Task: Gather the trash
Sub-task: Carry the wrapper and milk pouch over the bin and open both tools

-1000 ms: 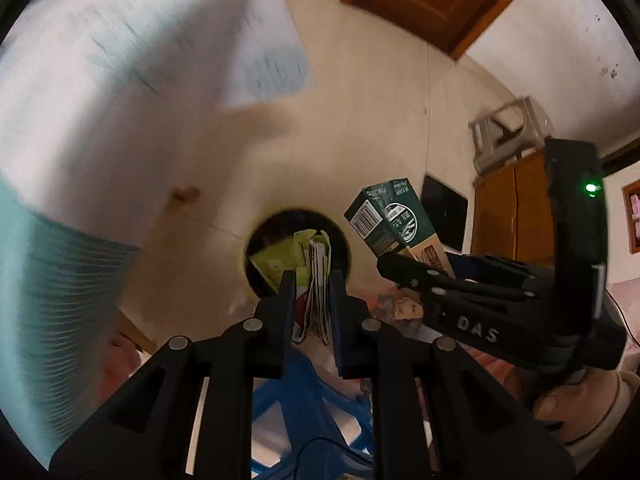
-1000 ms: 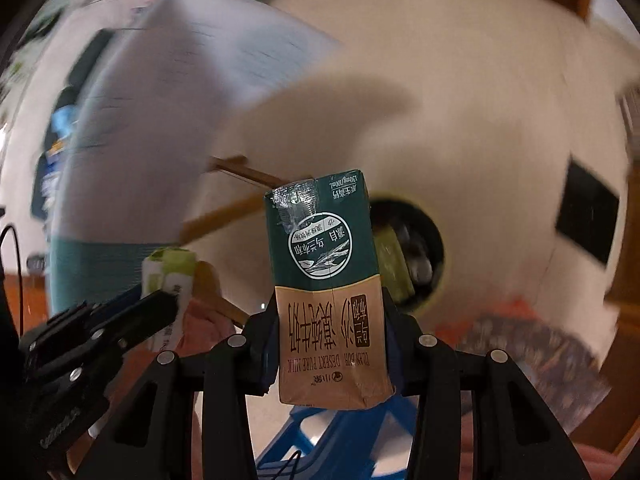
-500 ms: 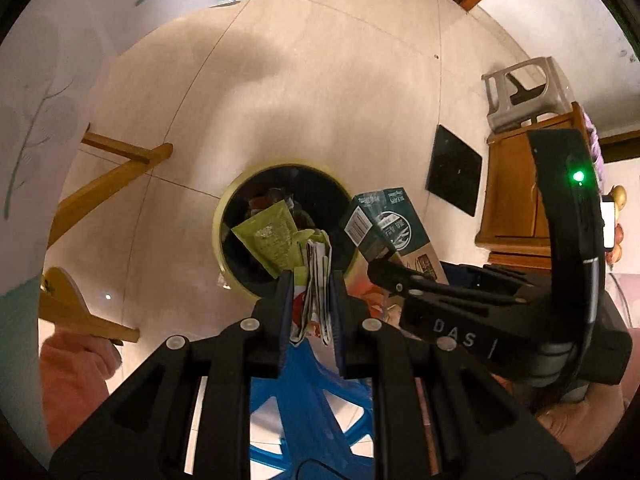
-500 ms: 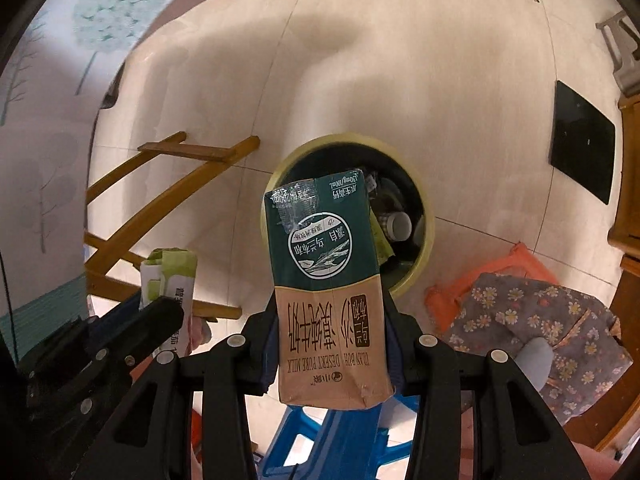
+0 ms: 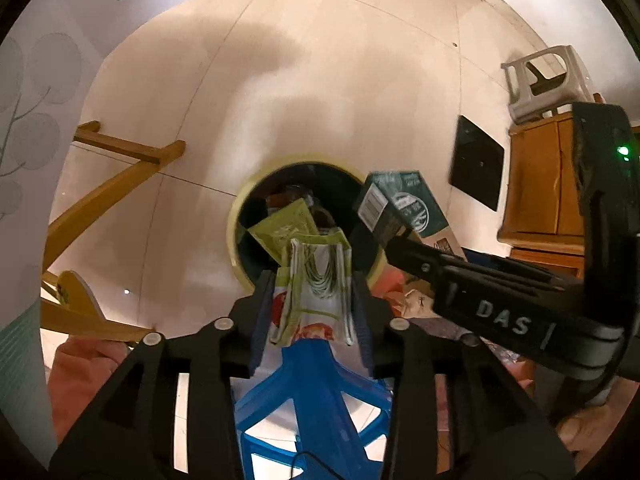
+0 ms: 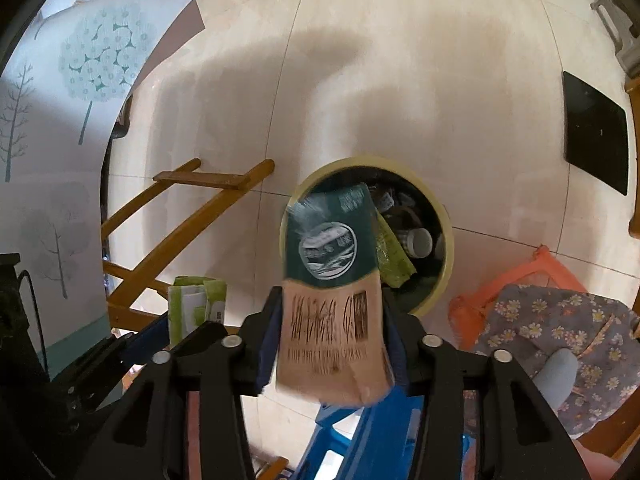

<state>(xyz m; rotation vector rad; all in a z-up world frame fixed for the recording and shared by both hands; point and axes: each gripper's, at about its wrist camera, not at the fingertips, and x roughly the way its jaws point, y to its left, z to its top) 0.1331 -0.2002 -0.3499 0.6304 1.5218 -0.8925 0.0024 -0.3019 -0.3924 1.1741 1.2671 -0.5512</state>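
1. The left tool (image 5: 312,304) points straight down over a round, yellow-rimmed bin (image 5: 236,240) on the pale tiled floor (image 5: 320,100). Its jaws are opening, with a folded green-and-white printed wrapper (image 5: 316,280) between them; the wrapper has sprung wider and I cannot tell whether the pads press it.
2. The right tool (image 6: 332,344) tilts steeply down toward the same bin (image 6: 446,240). Its jaws are opening around a dark green and tan milk carton (image 6: 332,280), which appears motion-blurred and skewed, its top over the bin's mouth.
3. The bin already holds a flat green packet (image 5: 286,226), a small white cup (image 6: 418,240) and other dark scraps.
4. In the left view the carton (image 5: 404,204) sits just beside the bin's right rim, in the black right tool (image 5: 400,240).
5. A blue plastic stool (image 5: 312,392) stands below both tools; a wooden frame (image 6: 192,216) lies to the left, a black square (image 6: 594,136) on the floor to the right.
6. An orange basket (image 6: 508,280) and floral cloth (image 6: 560,340) sit near the bin.
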